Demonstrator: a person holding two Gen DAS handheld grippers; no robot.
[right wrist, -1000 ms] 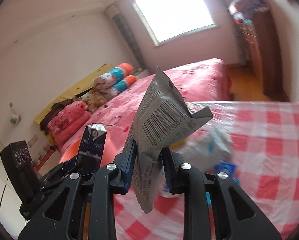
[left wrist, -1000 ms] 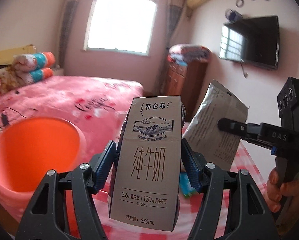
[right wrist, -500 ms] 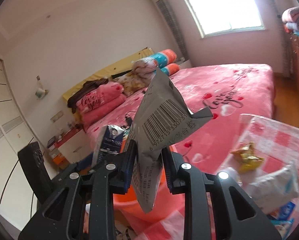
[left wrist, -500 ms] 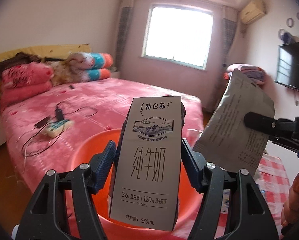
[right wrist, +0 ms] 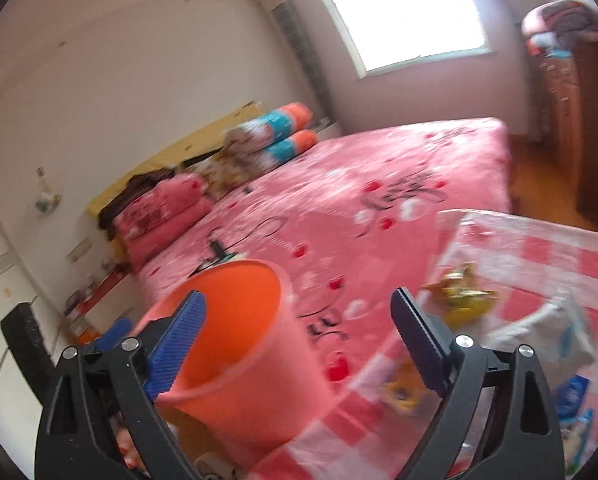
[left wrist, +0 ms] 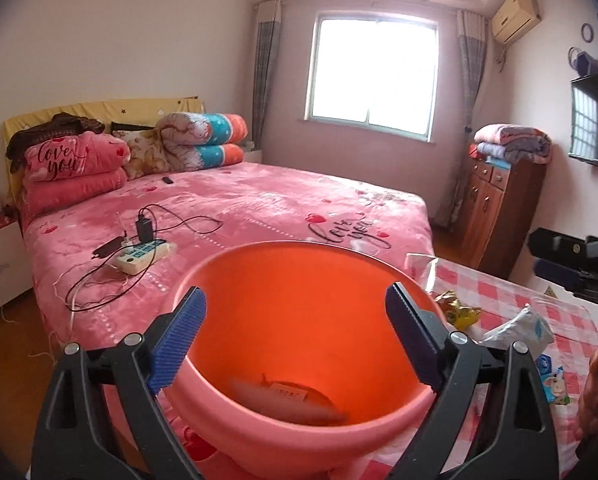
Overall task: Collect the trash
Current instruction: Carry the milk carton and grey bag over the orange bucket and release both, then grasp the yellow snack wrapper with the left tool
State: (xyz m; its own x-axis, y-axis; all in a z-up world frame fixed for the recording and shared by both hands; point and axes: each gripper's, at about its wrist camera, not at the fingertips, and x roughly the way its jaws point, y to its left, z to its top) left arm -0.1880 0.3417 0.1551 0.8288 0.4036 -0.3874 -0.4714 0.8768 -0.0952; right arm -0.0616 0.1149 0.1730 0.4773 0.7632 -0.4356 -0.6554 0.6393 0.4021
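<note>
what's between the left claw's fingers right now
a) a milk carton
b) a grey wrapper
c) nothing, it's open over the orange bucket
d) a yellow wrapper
c: the left claw stands wide open with nothing between its fingers, and through the gap you look straight down into the orange bucket, where some trash lies at the bottom.

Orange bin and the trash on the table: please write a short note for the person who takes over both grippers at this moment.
Left gripper: open, empty, over the orange bin.
Right gripper: open, empty, beside the bin; that view is blurred.
Done: something pale with a label lies at the bin's bottom; I cannot tell what it is.
Left: on the checked tablecloth, a yellow wrapper, a white packet and small blue-and-white packets wait for collection.
</note>
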